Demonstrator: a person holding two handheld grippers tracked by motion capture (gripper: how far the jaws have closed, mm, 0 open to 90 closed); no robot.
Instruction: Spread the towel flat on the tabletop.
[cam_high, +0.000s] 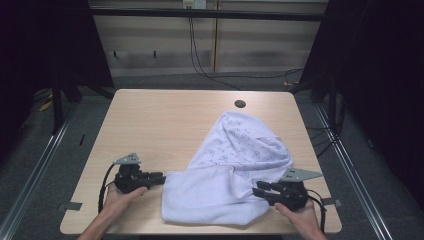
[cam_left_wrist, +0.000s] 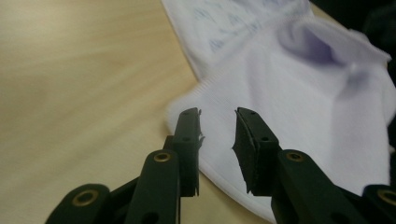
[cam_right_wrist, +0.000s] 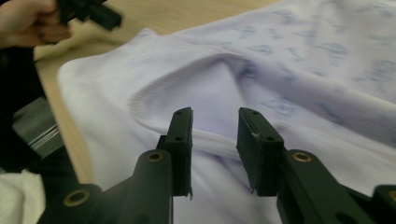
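A white garment (cam_high: 235, 170) with a faint blue print lay crumpled on the wooden tabletop (cam_high: 160, 125), toward its near right part. The left gripper (cam_high: 159, 178) sat at the garment's near-left corner, its fingers (cam_left_wrist: 189, 140) parted and empty over the cloth's edge. The right gripper (cam_high: 260, 190) sat at the garment's near-right side, fingers (cam_right_wrist: 180, 140) parted, straddling a ribbed hem without gripping it.

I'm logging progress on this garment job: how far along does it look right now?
Early. Done: the white printed garment lies partly spread on the light wooden table. In hand: nothing is gripped; the left gripper is open at its left edge, the right gripper open over its ribbed collar. Left: any folding; it's rumpled.
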